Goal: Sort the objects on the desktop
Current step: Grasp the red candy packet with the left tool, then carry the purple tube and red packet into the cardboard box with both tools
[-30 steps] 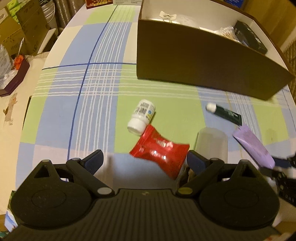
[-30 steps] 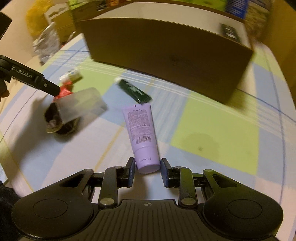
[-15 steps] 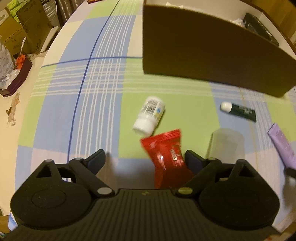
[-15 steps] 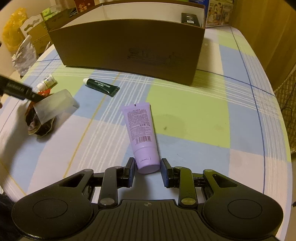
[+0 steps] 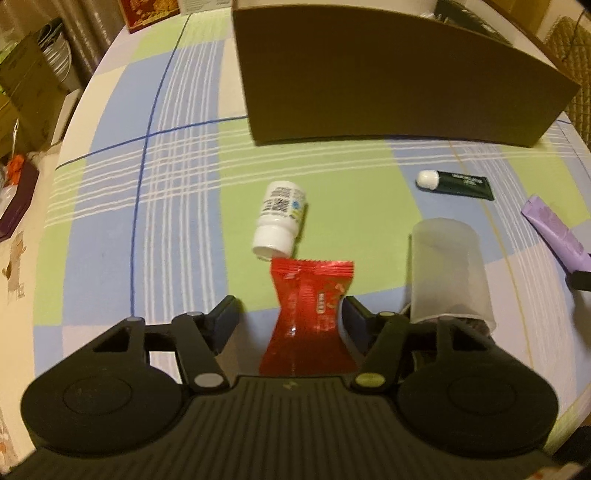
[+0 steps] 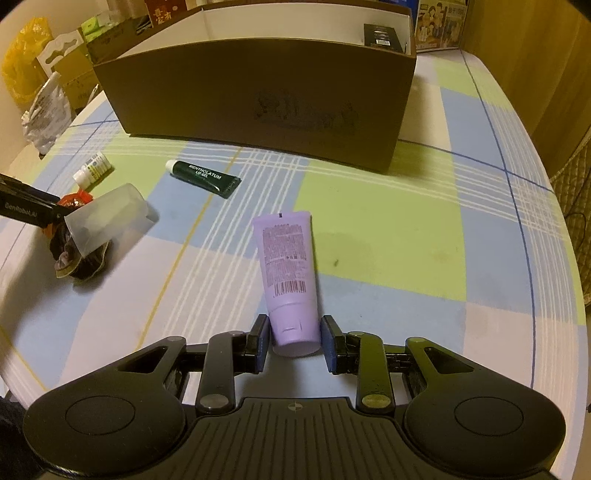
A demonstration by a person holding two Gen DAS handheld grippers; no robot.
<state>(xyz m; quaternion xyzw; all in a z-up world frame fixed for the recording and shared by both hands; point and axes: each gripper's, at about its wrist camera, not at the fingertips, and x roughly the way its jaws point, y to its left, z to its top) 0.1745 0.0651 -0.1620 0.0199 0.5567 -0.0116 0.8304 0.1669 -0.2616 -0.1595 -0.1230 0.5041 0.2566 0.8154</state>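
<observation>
A red snack packet (image 5: 310,295) lies on the checked tablecloth between the jaws of my left gripper (image 5: 291,321), which are closing. The right pad touches the packet's waist, while the left pad stands clear of it. My right gripper (image 6: 293,343) is shut on the cap end of a purple tube (image 6: 290,266), which points away from me. A small white bottle (image 5: 280,218) lies just beyond the packet. A dark green lip gel tube (image 6: 203,178) lies nearer the brown cardboard box (image 6: 258,107). In the right wrist view the left gripper's finger (image 6: 26,210) shows at the left edge.
A frosted translucent cover (image 5: 447,273) leans over a dark crumpled thing (image 6: 81,262) just right of my left gripper. The open box holds a black item (image 6: 382,35) in its far corner. Bags and cartons (image 6: 48,99) crowd the table's left side.
The left jaws have narrowed around the red packet, which now lies lengthwise between them. The right gripper has rolled level and still holds the purple tube.
</observation>
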